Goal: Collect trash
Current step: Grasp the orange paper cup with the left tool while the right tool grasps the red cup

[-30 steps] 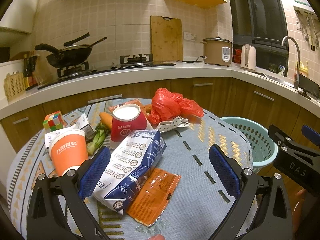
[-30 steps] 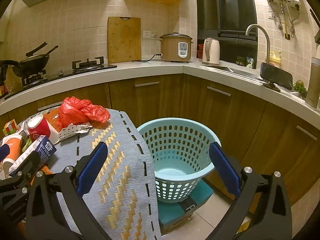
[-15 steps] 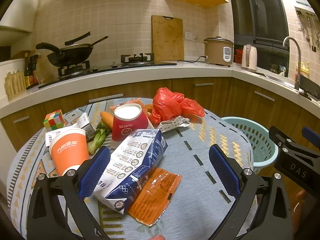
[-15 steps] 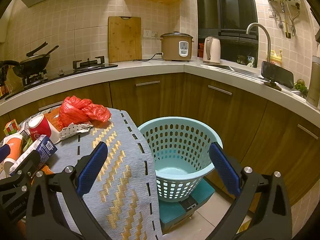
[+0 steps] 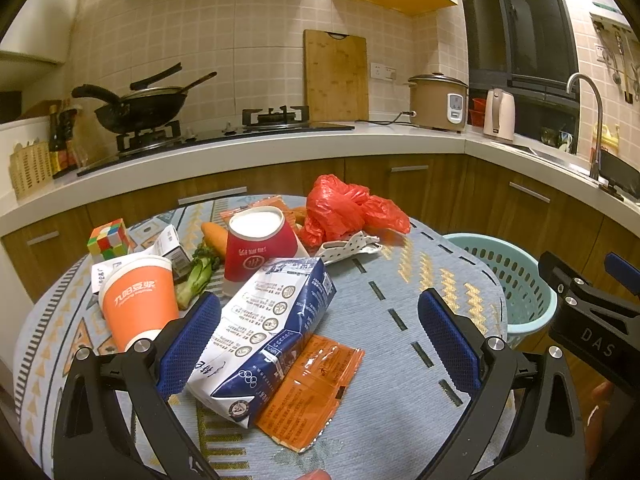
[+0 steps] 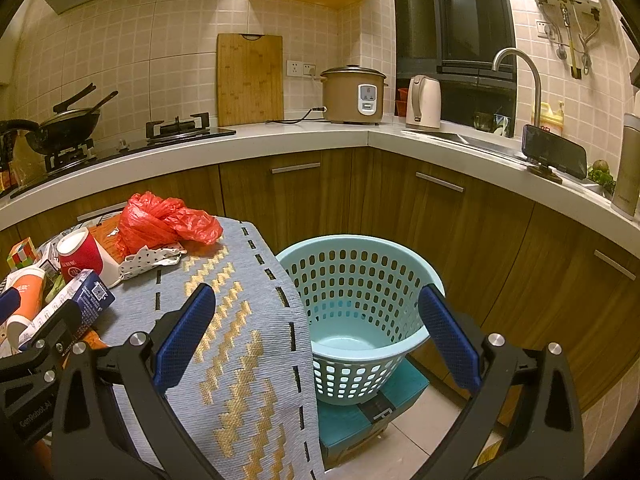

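Observation:
A blue-and-white milk carton [image 5: 264, 332] lies on the table on top of an orange wrapper [image 5: 310, 392]. An orange paper cup [image 5: 138, 300], a red paper cup [image 5: 258, 246], a red plastic bag [image 5: 352, 210] and a crumpled dotted paper [image 5: 348, 246] are behind it. My left gripper [image 5: 320, 344] is open over the carton and wrapper, empty. My right gripper [image 6: 316, 340] is open and empty, above the table's right edge and the light blue basket [image 6: 360, 312]. The basket looks empty.
A Rubik's cube [image 5: 110, 238], a carrot [image 5: 214, 236], greens [image 5: 196, 276] and a small white box [image 5: 168, 246] also lie on the table [image 5: 400, 360]. The basket stands on a teal box [image 6: 360, 420] on the floor. Kitchen counter and cabinets curve behind.
Both grippers have drifted only very slightly; the views have barely shifted. Nothing was taken hold of or moved on the table.

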Demonstrator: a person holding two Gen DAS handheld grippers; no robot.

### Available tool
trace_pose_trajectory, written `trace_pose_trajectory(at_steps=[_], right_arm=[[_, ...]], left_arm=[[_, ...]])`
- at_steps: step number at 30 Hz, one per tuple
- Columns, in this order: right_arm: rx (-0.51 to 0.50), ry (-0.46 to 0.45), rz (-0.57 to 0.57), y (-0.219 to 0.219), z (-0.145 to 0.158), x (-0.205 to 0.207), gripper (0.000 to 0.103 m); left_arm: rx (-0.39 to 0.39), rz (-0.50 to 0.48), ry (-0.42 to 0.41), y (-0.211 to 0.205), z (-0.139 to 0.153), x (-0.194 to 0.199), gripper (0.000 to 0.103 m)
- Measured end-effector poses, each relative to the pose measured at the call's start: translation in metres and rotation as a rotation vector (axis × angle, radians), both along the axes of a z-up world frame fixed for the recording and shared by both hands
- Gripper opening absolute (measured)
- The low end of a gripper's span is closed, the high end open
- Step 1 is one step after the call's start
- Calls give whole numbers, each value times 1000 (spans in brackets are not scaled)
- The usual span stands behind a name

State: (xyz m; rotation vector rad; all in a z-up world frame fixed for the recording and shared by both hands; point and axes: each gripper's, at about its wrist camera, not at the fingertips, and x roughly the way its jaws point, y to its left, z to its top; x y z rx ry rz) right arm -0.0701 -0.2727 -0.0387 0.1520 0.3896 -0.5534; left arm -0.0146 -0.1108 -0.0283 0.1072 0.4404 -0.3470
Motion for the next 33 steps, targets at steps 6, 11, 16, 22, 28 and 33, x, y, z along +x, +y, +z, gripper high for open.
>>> trace_pose_trajectory(at_steps=[6,11,16,22,28,33], right_arm=[[-2,-7,17,2,3,2,93],[19,-29,83,8,12,7,83],[1,-20,162,28,17,22,67],[-12,5,292,62,21,49,46],[-21,35,428,92,29,76,37],[6,78,549,108,38,104,37]], left_arm=[[-32,1,-15,6,4,-4,96],[-120,22,40,41,15,-9,96],[-151,142,49,98,30,-3,96],[-103,273,156,138,27,28,91],[-127,286,284,150,18,53,91],[-130,283,366,142,9,76,89]])
